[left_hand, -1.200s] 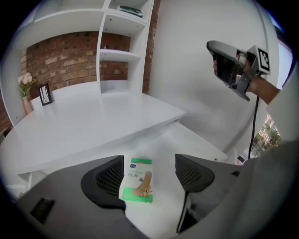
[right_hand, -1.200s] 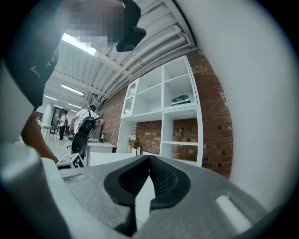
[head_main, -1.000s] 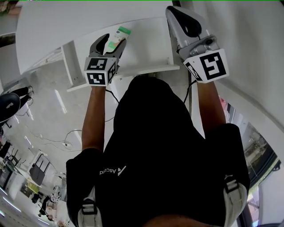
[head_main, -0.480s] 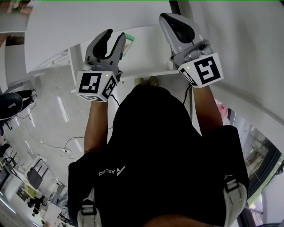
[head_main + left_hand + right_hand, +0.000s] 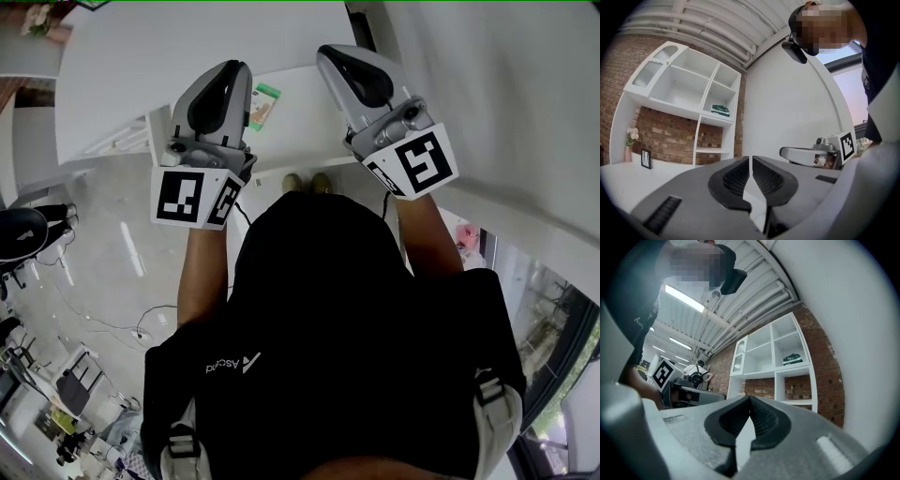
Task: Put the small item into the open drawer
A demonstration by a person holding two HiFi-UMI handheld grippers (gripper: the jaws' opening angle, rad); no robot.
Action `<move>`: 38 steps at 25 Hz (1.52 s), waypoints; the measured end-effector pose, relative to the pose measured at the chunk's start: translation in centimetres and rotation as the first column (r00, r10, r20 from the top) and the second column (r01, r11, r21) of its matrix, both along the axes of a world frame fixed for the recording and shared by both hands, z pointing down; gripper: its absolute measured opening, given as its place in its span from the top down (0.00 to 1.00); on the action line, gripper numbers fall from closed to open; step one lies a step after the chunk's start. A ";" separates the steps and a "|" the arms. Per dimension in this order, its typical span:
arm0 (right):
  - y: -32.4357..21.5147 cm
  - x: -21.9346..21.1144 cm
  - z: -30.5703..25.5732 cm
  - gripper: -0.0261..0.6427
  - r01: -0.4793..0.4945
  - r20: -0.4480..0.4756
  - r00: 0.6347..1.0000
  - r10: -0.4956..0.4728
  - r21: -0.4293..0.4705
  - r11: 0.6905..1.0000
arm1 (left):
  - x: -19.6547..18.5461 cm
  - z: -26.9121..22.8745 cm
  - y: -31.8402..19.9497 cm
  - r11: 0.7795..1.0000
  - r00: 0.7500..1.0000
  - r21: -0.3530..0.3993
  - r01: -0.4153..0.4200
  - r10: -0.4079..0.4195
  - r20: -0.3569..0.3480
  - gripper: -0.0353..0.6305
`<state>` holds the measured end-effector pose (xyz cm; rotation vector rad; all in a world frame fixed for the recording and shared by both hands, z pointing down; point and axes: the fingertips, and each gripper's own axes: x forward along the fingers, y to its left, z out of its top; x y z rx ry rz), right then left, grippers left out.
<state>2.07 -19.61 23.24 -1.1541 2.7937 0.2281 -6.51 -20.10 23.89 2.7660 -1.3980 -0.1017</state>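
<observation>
The small item, a green and white packet (image 5: 264, 101), lies flat in the open white drawer (image 5: 302, 124). My left gripper (image 5: 234, 67) is raised just left of the packet and apart from it. Its jaws are closing and stand together with nothing between them, as the left gripper view (image 5: 750, 161) also shows. My right gripper (image 5: 330, 54) is held up over the drawer's right side, shut and empty, its pads meeting in the right gripper view (image 5: 750, 399). Both grippers point away from the drawer toward the far wall.
A white shelf unit (image 5: 693, 89) stands against a brick wall, with a green object on one shelf (image 5: 792, 359). The white tabletop (image 5: 141, 66) spreads behind the drawer. My shoes (image 5: 305, 181) show below the drawer front. A person with a backpack (image 5: 698, 373) stands far off.
The left gripper let go of the packet, drew back and upward from it, and its jaws came together. The packet stays in the drawer. The right gripper shifted slightly left and up.
</observation>
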 end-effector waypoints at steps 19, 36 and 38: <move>2.4 -0.6 -0.7 0.96 -0.009 0.026 1.000 0.009 0.008 1.000 | 0.3 -2.1 2.2 0.997 0.998 0.059 -0.056 0.057 -0.019 0.95; 2.4 -0.8 -0.5 0.96 -0.019 0.019 1.000 0.019 0.008 1.000 | 0.2 -1.6 2.1 0.996 0.997 0.044 -0.072 0.073 -0.022 0.95; 2.4 -0.8 -0.6 0.96 -0.020 0.020 1.000 0.020 0.009 1.000 | 0.3 -1.6 2.1 0.996 0.997 0.043 -0.072 0.073 -0.021 0.95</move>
